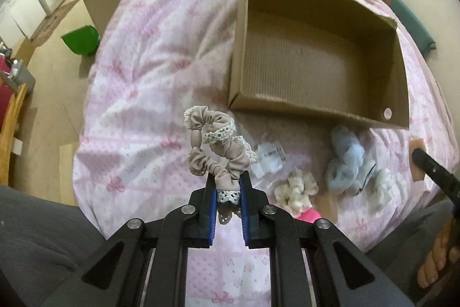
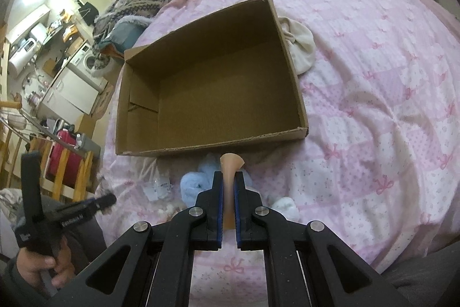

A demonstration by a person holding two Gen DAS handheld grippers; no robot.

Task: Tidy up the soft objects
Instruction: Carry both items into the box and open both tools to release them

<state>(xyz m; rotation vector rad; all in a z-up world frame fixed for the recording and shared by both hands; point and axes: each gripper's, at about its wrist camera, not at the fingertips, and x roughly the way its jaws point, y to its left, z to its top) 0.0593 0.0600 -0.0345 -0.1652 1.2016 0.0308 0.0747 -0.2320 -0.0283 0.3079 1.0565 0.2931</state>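
Beige satin and cream lace: that is the scrunchie [image 1: 214, 151] we are carrying in the left gripper [image 1: 227, 186], its fingers closed tight on the fabric's lower loop while the rest is sticking up above the bedspread [image 1: 138, 94]. The right gripper [image 2: 228, 186] is clamping a thin peach-coloured piece [image 2: 231, 163], flared at its top; what it is, we cannot make out.

Both loads are hovering just short of the near wall of the cardboard box [image 2: 212, 147], which is lying open on the pink patterned bedspread with nothing showing inside it. We are judging this as the carry step, with both pieces lifted and neither yet dropped in. The next move is calling for a push forward over that near wall, then a release above the box floor.

Beside the near wall more items are waiting: a fluffy blue scrunchie [image 1: 345, 160], a cream frilly scrunchie [image 1: 296, 189], a clear plastic wrapper [image 1: 268, 160] and a sliver of something bright pink [image 1: 309, 215] half hidden behind the left gripper. Behind the box's far right corner a cream fabric bundle [image 2: 300, 48] is poking out, mostly hidden.
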